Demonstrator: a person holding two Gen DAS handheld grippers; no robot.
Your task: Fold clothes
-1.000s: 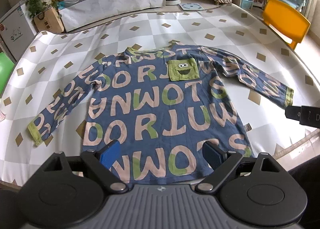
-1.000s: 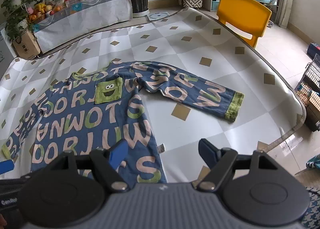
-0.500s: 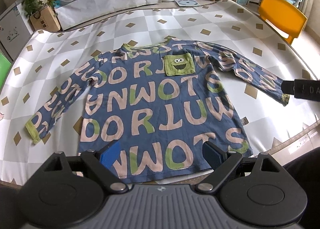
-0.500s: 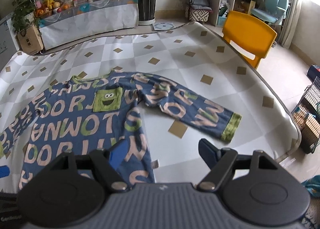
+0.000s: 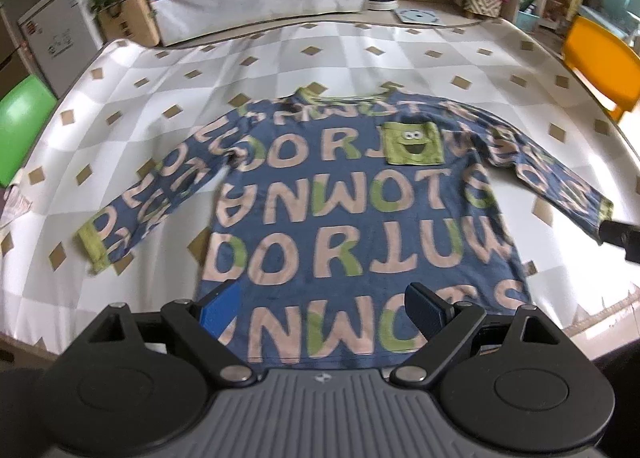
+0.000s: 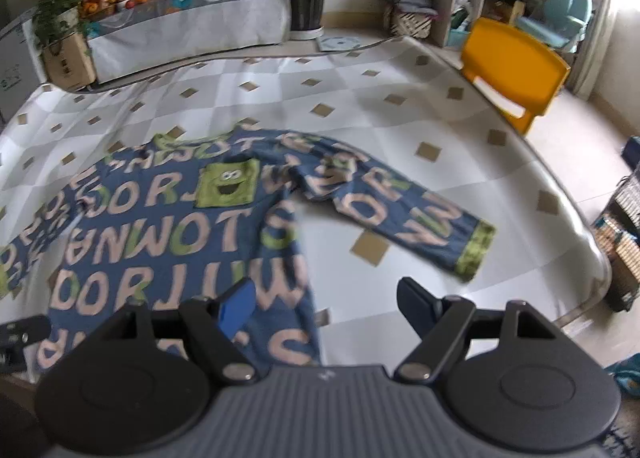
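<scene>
A blue long-sleeved shirt (image 5: pixel 352 218) with big pink and green letters and a green face pocket (image 5: pixel 410 142) lies flat, front up, on the checkered table, hem toward me and both sleeves spread. It also shows in the right wrist view (image 6: pixel 180 226), with its right sleeve (image 6: pixel 400 214) ending in a green cuff. My left gripper (image 5: pixel 324 310) is open and empty above the hem. My right gripper (image 6: pixel 326 304) is open and empty above the shirt's lower right corner. A tip of the right gripper shows at the left view's right edge (image 5: pixel 620 238).
The white and grey checkered tablecloth (image 5: pixel 280 58) covers a large table. An orange chair (image 6: pixel 516 74) stands at the table's far right. A draped bench with fruit and plants (image 6: pixel 180 18) runs along the back wall. A green object (image 5: pixel 20 126) stands at the left.
Both grippers have shifted over the shirt: the left view has swung left, so the shirt sits further right. The right view has closed in on the right sleeve. Both stay open.
</scene>
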